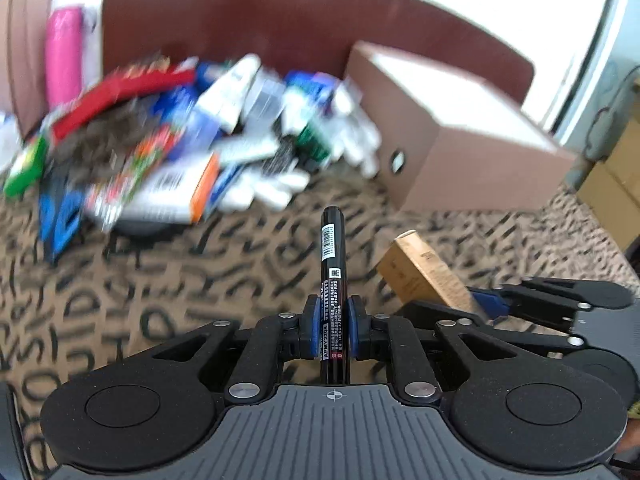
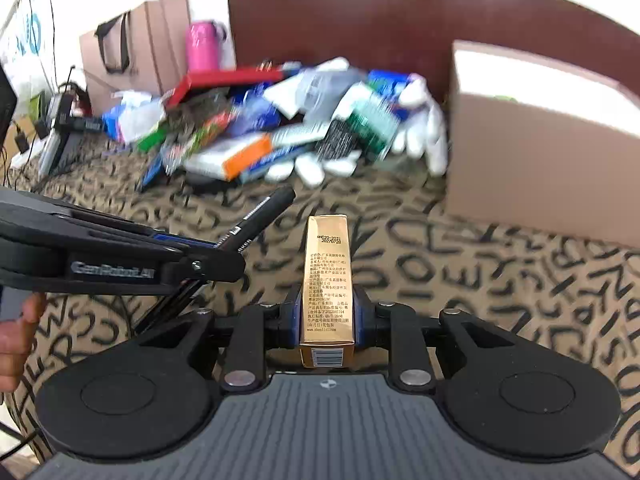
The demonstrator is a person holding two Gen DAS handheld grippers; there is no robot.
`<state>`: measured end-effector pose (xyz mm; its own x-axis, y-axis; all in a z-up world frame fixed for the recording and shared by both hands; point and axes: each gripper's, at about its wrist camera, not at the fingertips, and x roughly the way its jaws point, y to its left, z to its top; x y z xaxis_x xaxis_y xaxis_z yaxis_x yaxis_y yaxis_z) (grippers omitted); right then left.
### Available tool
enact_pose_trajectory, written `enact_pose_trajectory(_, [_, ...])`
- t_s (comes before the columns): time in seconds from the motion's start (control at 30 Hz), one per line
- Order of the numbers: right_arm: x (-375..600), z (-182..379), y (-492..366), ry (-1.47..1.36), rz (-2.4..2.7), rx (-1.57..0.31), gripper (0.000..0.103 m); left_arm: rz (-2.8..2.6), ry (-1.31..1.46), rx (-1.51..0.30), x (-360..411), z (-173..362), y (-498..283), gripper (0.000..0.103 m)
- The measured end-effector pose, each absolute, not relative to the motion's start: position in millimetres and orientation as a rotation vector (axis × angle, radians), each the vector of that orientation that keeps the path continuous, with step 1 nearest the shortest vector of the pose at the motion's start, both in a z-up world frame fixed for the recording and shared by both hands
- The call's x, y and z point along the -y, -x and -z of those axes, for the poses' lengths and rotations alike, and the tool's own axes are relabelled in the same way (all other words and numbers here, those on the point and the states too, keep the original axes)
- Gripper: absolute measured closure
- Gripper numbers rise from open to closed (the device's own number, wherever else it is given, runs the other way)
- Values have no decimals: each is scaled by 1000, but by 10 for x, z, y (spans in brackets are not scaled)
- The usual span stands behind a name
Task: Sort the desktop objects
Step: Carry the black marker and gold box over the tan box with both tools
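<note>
Right wrist: blurred pile (image 2: pixel 280 120), perhaps packets, beside cardboard box (image 2: pixel 540 140).

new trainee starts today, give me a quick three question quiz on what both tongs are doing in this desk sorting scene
1. True or false: the left tongs are shut on the slim black marker pen with a barcode label.
2. Multiple choice: what do the right tongs hold? A) a pink bottle B) a narrow gold cardboard box with printed text C) a white glove
3. Fill in: the large brown cardboard box stands on the ____ side of the blurred pile of packets and gloves in the right wrist view.

Key: 1 true; 2 B; 3 right
</note>
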<state>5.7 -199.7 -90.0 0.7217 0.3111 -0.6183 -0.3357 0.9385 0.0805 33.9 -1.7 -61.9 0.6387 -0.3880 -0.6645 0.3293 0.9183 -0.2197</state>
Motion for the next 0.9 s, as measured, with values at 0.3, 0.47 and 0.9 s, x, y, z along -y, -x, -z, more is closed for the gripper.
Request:
enact_pose_trajectory(0.3, [2375, 292, -247, 46, -273, -482, 76, 533, 74, -622, 490, -52, -613, 93])
enact_pose_trajectory(0.47, [2540, 52, -431, 91, -201, -404, 76, 578, 64, -574, 841, -312, -875, 93])
enact_pose_trajectory(0.9, [3217, 9, -1258, 87, -6, -447, 76, 639, 57, -639, 1772, -366, -1836, 93])
